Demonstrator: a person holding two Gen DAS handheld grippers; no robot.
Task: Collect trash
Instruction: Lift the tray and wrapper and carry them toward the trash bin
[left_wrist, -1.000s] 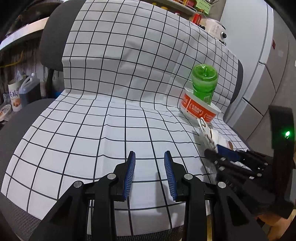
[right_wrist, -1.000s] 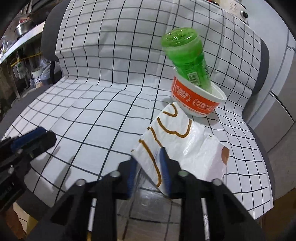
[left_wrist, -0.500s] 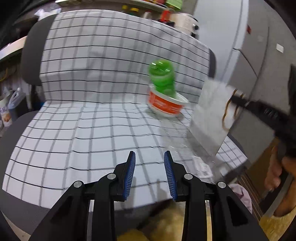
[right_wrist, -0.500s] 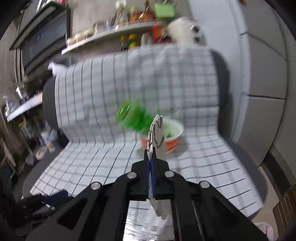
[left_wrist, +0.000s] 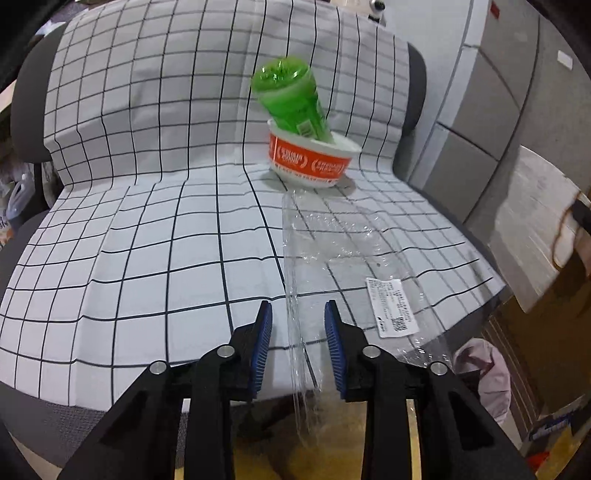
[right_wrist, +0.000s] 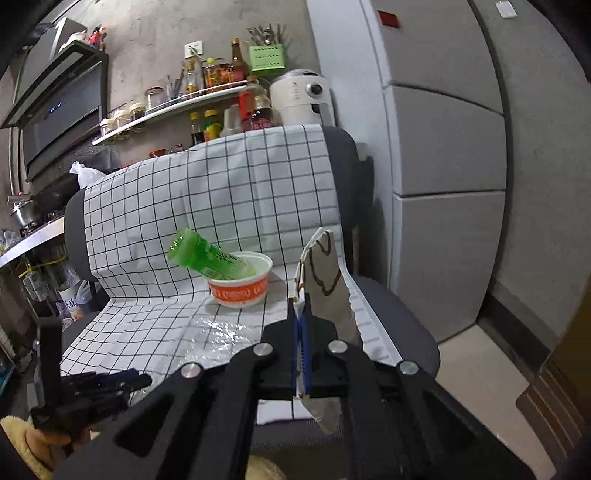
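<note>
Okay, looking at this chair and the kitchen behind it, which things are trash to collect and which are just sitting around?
Trash for the job:
- paper bag, clamped in the right hand-held gripper
- clear plastic wrapper on the seat
- green bottle leaning in the noodle bowl
- noodle bowl

Just lying about:
- checked cloth
- chair
- sauce bottles on the shelf
- white cooker
- pot

My right tongs (right_wrist: 300, 334) are closed on a paper wrapper (right_wrist: 327, 280), lifted above the checkered cloth (right_wrist: 229, 206) near the cup (right_wrist: 240, 286).
</note>
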